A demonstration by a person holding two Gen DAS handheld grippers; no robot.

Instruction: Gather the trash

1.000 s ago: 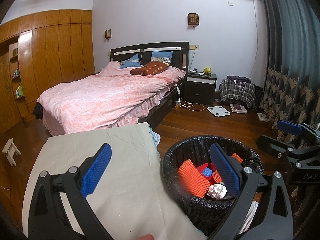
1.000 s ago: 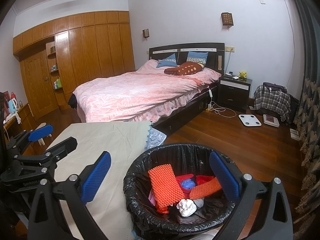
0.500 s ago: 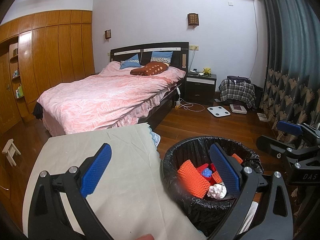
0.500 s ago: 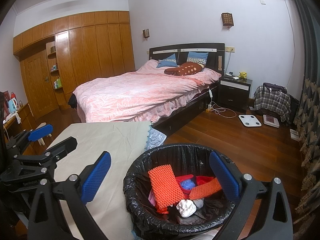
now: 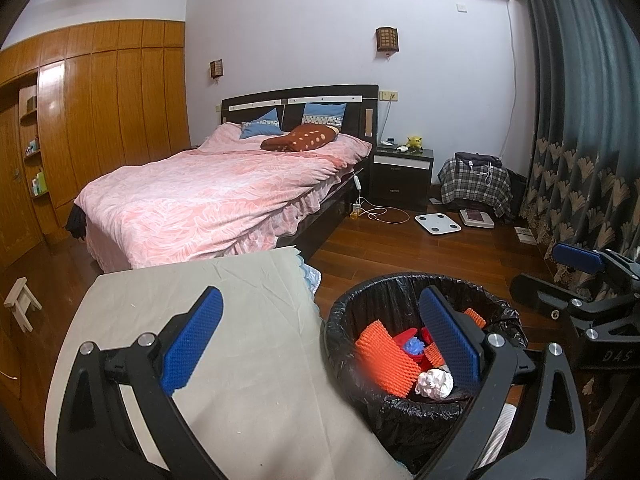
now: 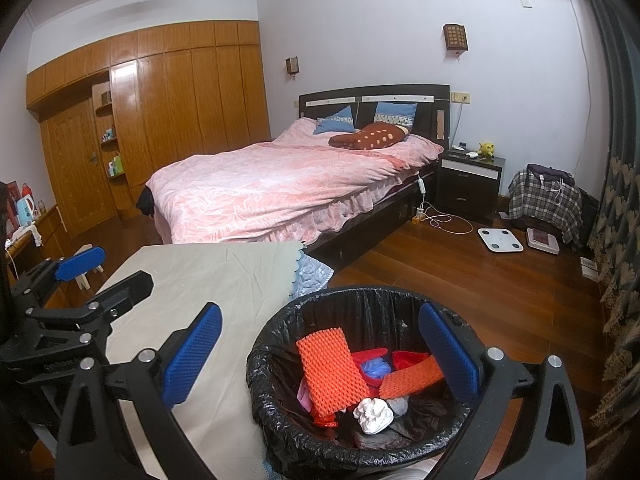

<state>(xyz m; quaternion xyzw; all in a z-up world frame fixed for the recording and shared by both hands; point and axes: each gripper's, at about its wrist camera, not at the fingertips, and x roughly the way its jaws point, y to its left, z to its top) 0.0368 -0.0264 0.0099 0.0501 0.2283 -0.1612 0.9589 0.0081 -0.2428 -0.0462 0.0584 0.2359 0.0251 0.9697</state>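
Both hand-held grippers (left, right) gape empty; kettle right-view only.

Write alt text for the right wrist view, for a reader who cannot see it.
An open two-finger gripper with blue pads hangs empty above a round bin lined with a black plastic bag, which holds orange foam netting, a crumpled white paper ball and red scraps. Left of the bin is a table under a grey cloth; a pink-covered bed stands behind.

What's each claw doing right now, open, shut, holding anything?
Left claw: open, holding nothing, over the table edge and the bin.
Right claw: open, holding nothing.
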